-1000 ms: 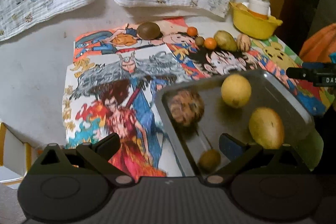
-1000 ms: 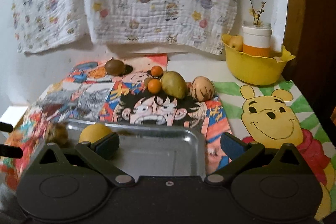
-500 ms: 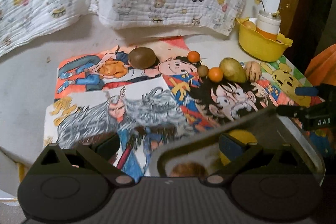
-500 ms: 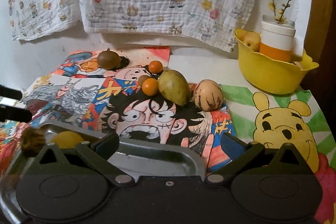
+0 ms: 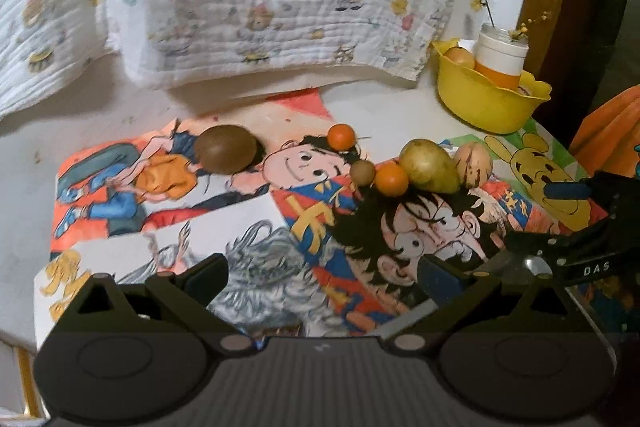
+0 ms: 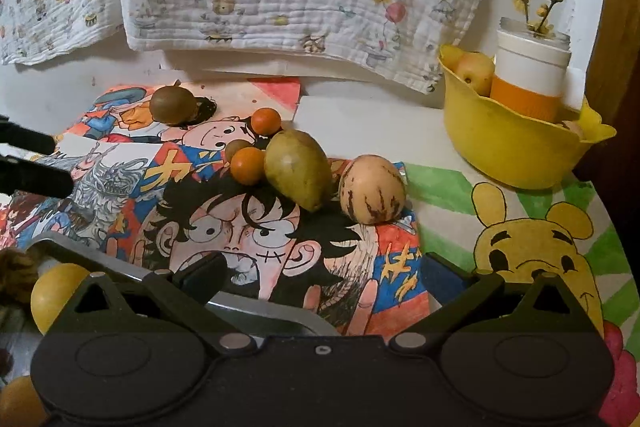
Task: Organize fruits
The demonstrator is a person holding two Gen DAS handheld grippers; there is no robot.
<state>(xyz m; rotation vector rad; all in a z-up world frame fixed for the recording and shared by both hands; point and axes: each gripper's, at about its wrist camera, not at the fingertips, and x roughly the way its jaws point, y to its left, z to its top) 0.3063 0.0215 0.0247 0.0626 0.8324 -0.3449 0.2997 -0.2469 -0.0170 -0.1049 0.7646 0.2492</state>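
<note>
my left tongs (image 5: 322, 277) wide, empty | my right tongs (image 6: 322, 277) wide, over metal tray (image 6: 256, 311) rim | loose fruits mid-counter: green mango (image 6: 298, 174), striped melon (image 6: 372, 189) | risk: round fruits roll when nudged

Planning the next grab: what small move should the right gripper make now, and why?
Probably ease the right gripper forward toward the green fruit. Its jaws stand open and empty, the fruit lies just ahead on the mat, and the tray is below.

Six loose fruits (image 6: 298, 173) clustered on cartoon mat, yellow fruit (image 6: 54, 291) in metal tray (image 6: 256, 311)
</note>
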